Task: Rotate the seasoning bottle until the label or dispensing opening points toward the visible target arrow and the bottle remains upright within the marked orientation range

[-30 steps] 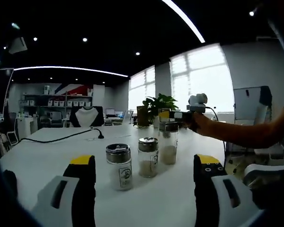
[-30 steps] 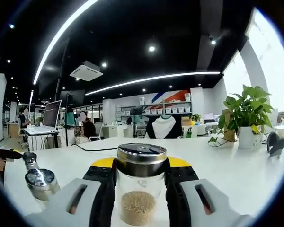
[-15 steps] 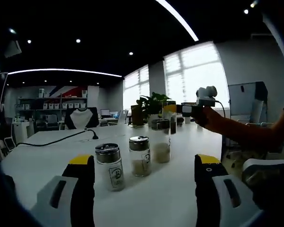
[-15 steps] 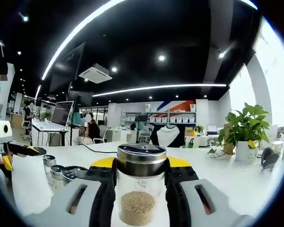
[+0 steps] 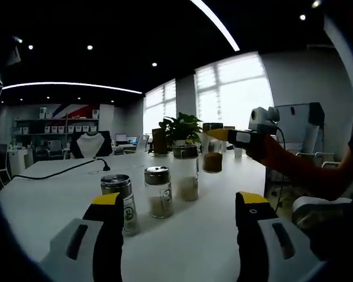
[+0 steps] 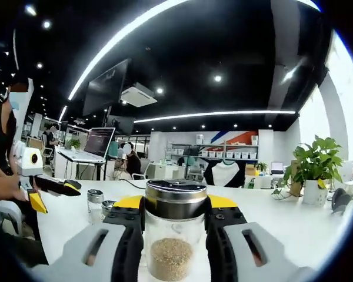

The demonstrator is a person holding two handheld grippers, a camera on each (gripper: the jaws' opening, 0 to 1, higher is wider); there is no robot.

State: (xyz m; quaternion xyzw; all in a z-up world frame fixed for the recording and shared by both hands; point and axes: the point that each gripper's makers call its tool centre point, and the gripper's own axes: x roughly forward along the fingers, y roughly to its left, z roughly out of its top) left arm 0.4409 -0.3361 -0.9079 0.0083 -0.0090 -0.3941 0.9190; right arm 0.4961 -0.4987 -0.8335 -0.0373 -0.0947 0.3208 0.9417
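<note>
table: white top, wide and mostly bare
cable: black, trailing across the table's far side
potted plant: green leaves behind the jars; white pot
windows: bright panes
shelves: boxes in a row
monitor: on a far desk
ceiling: dark, with long light strips

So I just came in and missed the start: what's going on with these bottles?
A person holds a tool in each hand. The right tool is shut on a seasoning bottle, holding it upright above the white table. The left tool is open and holds nothing, with three more bottles standing on the table ahead of it.
</note>
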